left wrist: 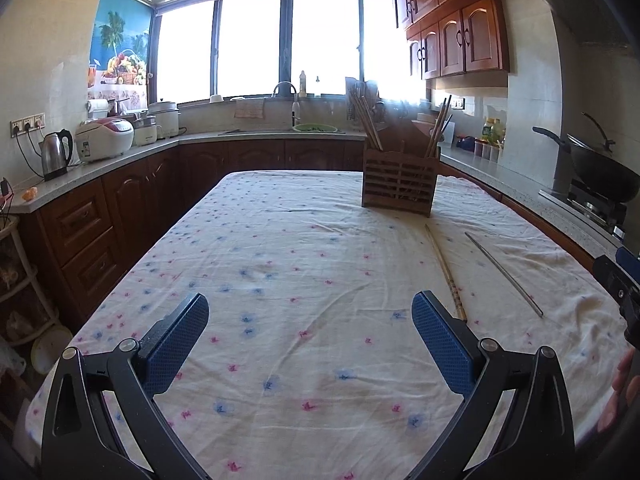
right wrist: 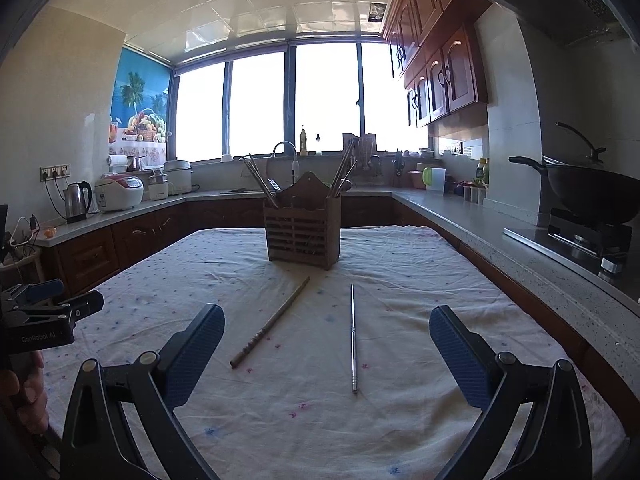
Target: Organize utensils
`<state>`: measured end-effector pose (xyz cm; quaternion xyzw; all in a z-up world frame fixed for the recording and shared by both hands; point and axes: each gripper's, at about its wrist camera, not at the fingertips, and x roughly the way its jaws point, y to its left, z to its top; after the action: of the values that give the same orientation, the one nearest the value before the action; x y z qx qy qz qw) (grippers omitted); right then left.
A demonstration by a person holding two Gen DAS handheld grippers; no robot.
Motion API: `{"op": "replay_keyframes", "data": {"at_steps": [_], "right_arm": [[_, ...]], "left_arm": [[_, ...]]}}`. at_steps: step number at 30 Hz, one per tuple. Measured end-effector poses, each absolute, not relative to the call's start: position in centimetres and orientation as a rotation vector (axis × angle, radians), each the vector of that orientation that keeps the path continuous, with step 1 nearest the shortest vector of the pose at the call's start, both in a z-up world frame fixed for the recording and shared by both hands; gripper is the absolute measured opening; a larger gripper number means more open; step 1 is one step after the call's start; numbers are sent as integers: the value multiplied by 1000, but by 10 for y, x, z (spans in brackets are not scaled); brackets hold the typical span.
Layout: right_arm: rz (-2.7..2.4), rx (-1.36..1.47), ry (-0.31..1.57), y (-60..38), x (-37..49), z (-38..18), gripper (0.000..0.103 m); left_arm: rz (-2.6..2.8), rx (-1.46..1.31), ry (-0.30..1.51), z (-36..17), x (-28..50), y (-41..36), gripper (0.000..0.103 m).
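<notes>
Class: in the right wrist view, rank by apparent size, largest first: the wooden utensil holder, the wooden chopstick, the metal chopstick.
1. Wooden utensil holder.
2. Wooden chopstick and metal chopstick: similar apparent length, so no ranking between them.

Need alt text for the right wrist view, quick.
Open right gripper hovers over a floral tablecloth where a wooden chopstick and a metal chopstick lie apart, before a wooden holder with chopsticks.

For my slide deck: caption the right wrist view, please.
Open right tongs face a wooden chopstick and metal chopstick lying before the utensil holder.
</notes>
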<state>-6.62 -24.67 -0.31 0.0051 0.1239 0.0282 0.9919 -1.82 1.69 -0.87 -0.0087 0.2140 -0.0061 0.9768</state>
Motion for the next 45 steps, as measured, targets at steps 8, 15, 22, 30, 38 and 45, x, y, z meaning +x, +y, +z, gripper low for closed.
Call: {"op": "replay_keyframes", "data": {"at_steps": [8, 15, 22, 30, 38, 45], "right_arm": [[42, 32, 229, -256, -74, -10, 103], [52, 36, 221, -257, -76, -14, 103], [53, 42, 218, -257, -74, -16, 103], [53, 57, 216, -258, -75, -15, 103], [51, 41, 185, -254, -79, -6, 103], [67, 38, 172, -254, -73, 2, 103]], "left_arm": [[-8, 13, 402, -11, -27, 9, 103], [3, 23, 389, -16, -31, 8, 103], [2, 32, 384, -16, -32, 7, 103], [-7, 25, 368, -12, -32, 5, 103], [-17, 63, 287, -2, -35, -7, 103], [-36, 73, 318, -3, -23, -12, 103]]}}
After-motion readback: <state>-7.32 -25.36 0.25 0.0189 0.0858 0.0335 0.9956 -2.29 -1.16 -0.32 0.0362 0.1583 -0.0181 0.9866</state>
